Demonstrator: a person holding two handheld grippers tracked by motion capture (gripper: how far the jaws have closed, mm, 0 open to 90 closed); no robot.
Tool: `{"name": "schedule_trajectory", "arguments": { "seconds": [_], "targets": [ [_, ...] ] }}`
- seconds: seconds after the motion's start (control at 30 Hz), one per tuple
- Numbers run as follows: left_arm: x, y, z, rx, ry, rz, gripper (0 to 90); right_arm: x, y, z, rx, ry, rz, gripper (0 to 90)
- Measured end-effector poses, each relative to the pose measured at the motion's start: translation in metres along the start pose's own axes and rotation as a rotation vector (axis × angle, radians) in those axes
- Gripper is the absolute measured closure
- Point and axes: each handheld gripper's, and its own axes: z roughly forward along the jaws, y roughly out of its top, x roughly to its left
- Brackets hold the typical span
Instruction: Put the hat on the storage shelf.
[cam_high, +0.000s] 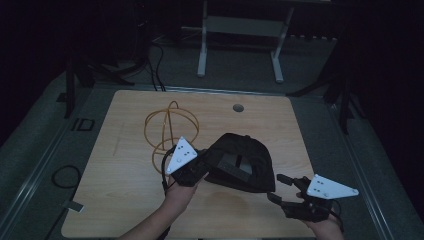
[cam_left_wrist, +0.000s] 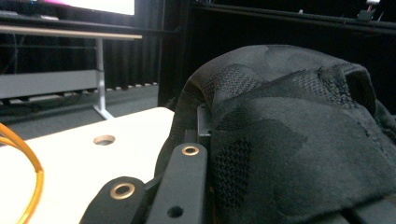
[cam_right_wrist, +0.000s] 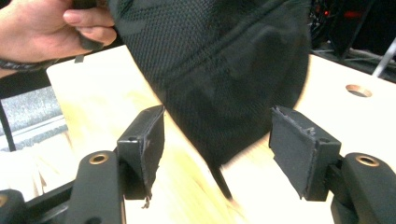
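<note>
On the desk, largest thing first:

Desk (cam_high: 125, 200): a pale wooden top with rounded corners, standing on a grey floor in a dark room; a small round hole (cam_high: 238, 107) sits near its far edge, right of the middle.

Frame (cam_high: 240, 30): a light grey metal stand on the floor beyond the desk's far edge.

Black cap (cam_high: 245, 160): a dark cap of woven fabric, right of the desk's middle and toward the near edge. Its left side is raised off the desk. In the right gripper view the fabric hangs down over the wood between that gripper's two pads, apart from both.

Orange cable (cam_high: 167, 127): a thin cord in loose loops on the left half of the desk, toward the far edge, just beside the left gripper's grey plate.

Left gripper (cam_high: 200, 167): held in the person's left hand (cam_high: 180, 192) near the middle of the near edge, its jaws closed on the cap's left rim. In the left gripper view the fabric drapes over the jaw tips (cam_left_wrist: 205, 154) and covers them.

Right gripper (cam_high: 279, 188): held near the desk's near right corner, just beside the cap's right side. Its jaws stand wide apart with nothing between the foam pads (cam_right_wrist: 147, 140) but air and hanging fabric; it grasps nothing.
</note>
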Motion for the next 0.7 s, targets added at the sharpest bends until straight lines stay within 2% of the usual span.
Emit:
{"name": "schedule_trajectory", "arguments": {
  "seconds": [0.1, 0.23, 0.27, 0.33, 0.47, 0.5, 0.57, 0.7],
  "targets": [
    [0.004, -0.001, -0.002, 0.002, -0.019, 0.017, 88.7, -0.006, 0.002, -0.014, -0.027, -0.031, -0.001, 38.5],
    [0.009, -0.002, -0.005, 0.025, -0.044, 0.074, 88.6, -0.012, 0.011, -0.026, -0.058, -0.07, -0.006, 42.0],
    [0.012, -0.002, -0.005, 0.027, -0.071, 0.077, 88.6, -0.013, 0.015, -0.028, -0.062, -0.069, -0.01, 42.3],
    [0.016, -0.001, -0.007, 0.029, -0.099, 0.101, 88.6, -0.014, 0.022, -0.03, -0.076, -0.071, -0.03, 44.7],
    [0.022, 0.001, -0.012, 0.024, -0.232, 0.144, 88.6, -0.011, 0.036, -0.027, -0.093, -0.034, -0.064, 45.0],
    [0.023, 0.002, -0.013, 0.026, -0.26, 0.143, 88.5, -0.009, 0.041, -0.025, -0.096, -0.02, -0.078, 45.1],
    [0.023, 0.002, -0.014, 0.035, -0.285, 0.157, 88.5, -0.007, 0.047, -0.021, -0.098, -0.003, -0.093, 45.6],
    [0.025, 0.001, -0.013, 0.043, -0.375, 0.149, 88.5, 0.001, 0.06, -0.007, -0.088, 0.053, -0.139, 45.6]
  ]
}}
